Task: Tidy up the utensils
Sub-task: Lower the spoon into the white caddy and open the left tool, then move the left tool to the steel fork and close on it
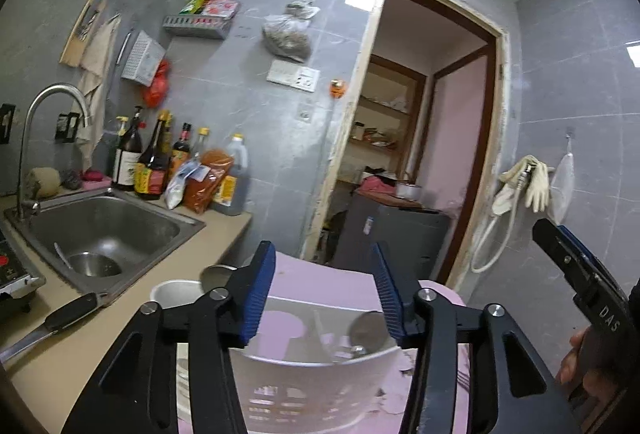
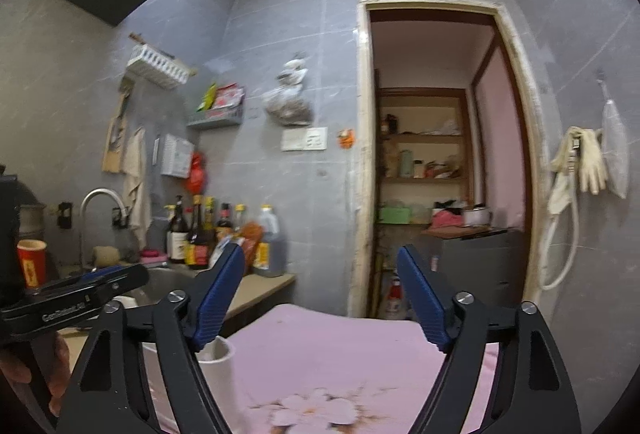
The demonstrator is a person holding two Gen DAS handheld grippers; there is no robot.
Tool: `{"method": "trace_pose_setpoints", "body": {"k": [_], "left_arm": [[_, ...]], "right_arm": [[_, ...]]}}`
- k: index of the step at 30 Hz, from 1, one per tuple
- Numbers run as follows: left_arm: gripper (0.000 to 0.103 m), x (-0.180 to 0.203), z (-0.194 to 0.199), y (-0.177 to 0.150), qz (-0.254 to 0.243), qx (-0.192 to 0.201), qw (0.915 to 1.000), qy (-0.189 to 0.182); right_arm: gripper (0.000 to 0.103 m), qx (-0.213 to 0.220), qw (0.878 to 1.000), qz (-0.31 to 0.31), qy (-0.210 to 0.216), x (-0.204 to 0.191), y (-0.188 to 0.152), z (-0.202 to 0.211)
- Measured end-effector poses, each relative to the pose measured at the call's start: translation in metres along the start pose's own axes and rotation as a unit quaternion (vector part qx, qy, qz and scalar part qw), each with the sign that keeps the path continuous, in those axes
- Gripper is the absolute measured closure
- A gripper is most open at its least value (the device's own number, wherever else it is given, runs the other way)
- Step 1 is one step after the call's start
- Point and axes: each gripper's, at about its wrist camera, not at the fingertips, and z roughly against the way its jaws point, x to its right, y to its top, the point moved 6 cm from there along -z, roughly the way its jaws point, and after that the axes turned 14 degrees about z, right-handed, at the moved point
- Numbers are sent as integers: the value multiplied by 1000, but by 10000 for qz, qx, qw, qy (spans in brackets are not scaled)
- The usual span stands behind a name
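A white slotted utensil basket stands on a pink flowered cloth, with a spoon bowl and other utensil handles inside it. My left gripper is open and empty, just above and behind the basket. My right gripper is open and empty, held above the pink cloth; it shows at the right edge of the left wrist view. The basket's rim shows by my right gripper's left finger. A black-handled knife lies on the counter left of the basket.
A steel sink with a metal bowl and faucet is on the left. Sauce bottles stand behind it. A metal pot sits beside the basket. A doorway opens ahead. A red cup is at left.
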Motion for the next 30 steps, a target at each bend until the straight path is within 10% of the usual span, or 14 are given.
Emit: {"method": "trace_pose_setpoints", "body": {"k": [13,30], "left_arm": [[7,86,13,-32,-692,-311,9954,-590],[7,118,-53,-155,-1094,-2805,9512,-681]], "right_arm": [[0,-95,9966,196,-791,69,-11,70],[0,-2000,9786,134,-475,105,-99,93]]}}
